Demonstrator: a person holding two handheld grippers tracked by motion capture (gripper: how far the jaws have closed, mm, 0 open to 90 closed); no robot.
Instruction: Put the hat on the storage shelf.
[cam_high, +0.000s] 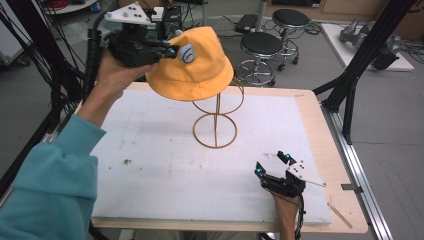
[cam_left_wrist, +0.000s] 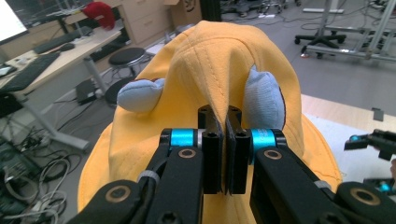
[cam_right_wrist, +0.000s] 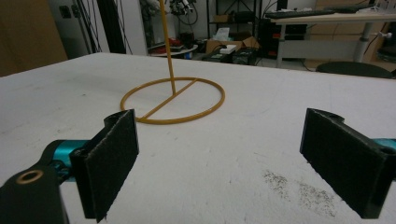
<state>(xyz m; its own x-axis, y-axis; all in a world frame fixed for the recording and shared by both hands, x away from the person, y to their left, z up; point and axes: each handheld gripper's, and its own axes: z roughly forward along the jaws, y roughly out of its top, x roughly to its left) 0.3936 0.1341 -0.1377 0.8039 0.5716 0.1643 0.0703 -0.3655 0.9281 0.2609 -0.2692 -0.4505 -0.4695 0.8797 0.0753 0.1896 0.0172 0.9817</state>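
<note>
Pinching a fold of the yellow hat (cam_left_wrist: 219, 60), our left tongs (cam_left_wrist: 219, 122) hide the wire stand (cam_high: 216, 116) top; right tongs (cam_right_wrist: 224, 158) gape wide, empty, over the bench (cam_right_wrist: 261, 135).

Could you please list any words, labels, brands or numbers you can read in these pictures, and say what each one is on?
There is no readable text.
Yellow hat: plain fabric with grey ear-like patches, no print.
Cardboard box behind the hat: a dark mark, too cut off to read.
Boxes on the far floor: too small and blurred to read.
</note>
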